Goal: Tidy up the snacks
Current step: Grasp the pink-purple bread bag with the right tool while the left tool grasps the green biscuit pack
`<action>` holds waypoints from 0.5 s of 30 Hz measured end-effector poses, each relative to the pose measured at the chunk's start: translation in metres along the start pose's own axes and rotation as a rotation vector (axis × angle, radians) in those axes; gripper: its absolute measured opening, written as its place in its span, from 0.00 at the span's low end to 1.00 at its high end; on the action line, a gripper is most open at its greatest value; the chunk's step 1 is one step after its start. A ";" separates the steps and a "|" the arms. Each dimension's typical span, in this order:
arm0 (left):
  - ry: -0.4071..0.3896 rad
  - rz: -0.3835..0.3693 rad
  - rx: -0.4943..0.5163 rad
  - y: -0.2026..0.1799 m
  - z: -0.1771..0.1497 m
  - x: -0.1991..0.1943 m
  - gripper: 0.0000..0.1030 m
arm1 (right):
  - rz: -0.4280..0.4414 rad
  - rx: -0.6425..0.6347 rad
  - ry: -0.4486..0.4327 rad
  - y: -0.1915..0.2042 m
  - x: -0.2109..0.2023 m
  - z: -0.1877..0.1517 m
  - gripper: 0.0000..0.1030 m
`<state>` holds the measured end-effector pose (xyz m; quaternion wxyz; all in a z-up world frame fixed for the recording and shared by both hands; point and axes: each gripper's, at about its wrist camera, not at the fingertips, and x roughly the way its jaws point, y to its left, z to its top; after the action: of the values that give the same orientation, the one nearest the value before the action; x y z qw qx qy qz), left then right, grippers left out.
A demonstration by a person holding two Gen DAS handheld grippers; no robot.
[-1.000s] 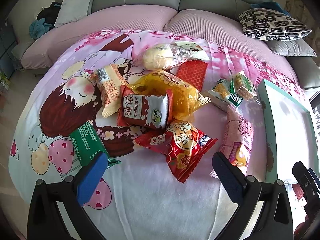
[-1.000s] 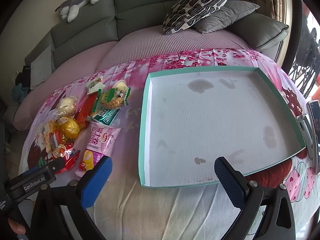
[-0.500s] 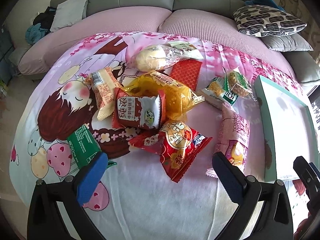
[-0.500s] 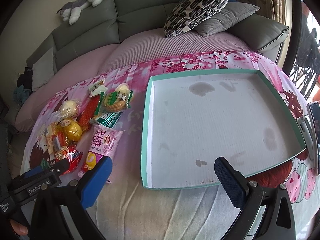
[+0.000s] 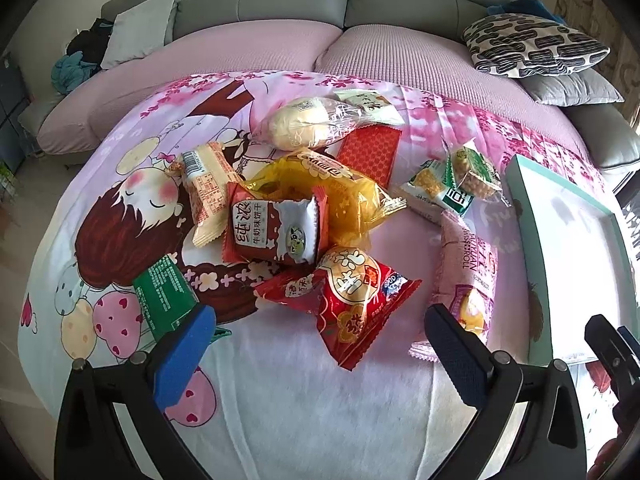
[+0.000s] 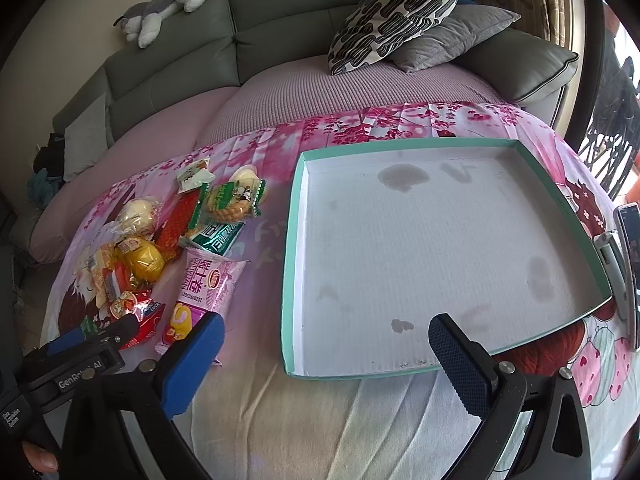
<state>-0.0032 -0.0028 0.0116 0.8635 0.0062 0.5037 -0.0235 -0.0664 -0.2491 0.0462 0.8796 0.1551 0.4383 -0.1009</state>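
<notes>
Left gripper [image 5: 320, 344]: jaws wide apart, holding nothing, poised low over the near edge of the snack heap. Directly ahead, between the blue pads, lies the red packet [image 5: 352, 300], the nearest item and the likely first pick. Behind it the dark red biscuit pack [image 5: 276, 232] rests on the yellow bag [image 5: 344, 196]; a green packet [image 5: 164, 300] sits just beside the left pad, and the pink roll pack [image 5: 466, 268] lies near the right pad.

Right gripper [image 6: 324, 356]: jaws likewise apart and empty, held over the near rim of the teal tray [image 6: 294, 240]. The tray floor is bare apart from some stains; no snack is in it yet. Judged position: waiting at the destination while the left side collects.

All snacks remain loose on the cartoon-print sheet [image 5: 300, 400], heaped to the left of the tray, well clear of its wall. Sorting appears not begun.

Risk noted: packets overlap, so lifting one may drag a neighbour; foil wrappers may slip
</notes>
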 end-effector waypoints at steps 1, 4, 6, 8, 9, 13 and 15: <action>-0.005 0.001 0.003 -0.001 0.000 -0.001 1.00 | 0.000 0.000 0.001 0.000 0.000 0.000 1.00; -0.023 0.007 0.007 -0.002 0.001 -0.004 1.00 | -0.001 -0.003 0.003 0.001 0.001 0.000 1.00; -0.044 0.001 -0.013 0.002 0.003 -0.008 1.00 | 0.000 -0.016 0.000 0.004 0.001 -0.001 1.00; -0.061 -0.006 -0.041 0.008 0.006 -0.013 1.00 | 0.005 -0.048 -0.012 0.011 -0.001 -0.001 1.00; -0.063 -0.009 -0.050 0.012 0.007 -0.014 1.00 | 0.015 -0.066 -0.017 0.015 -0.002 -0.002 1.00; -0.020 0.037 -0.054 0.026 0.014 -0.013 1.00 | 0.056 -0.119 -0.009 0.034 0.001 -0.007 1.00; -0.008 0.061 -0.075 0.038 0.015 -0.011 1.00 | 0.069 -0.137 -0.005 0.042 0.003 -0.010 1.00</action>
<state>0.0065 0.0351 0.0285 0.8655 -0.0112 0.5003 0.0218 -0.0583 -0.2064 0.0460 0.8922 0.1096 0.4362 -0.0406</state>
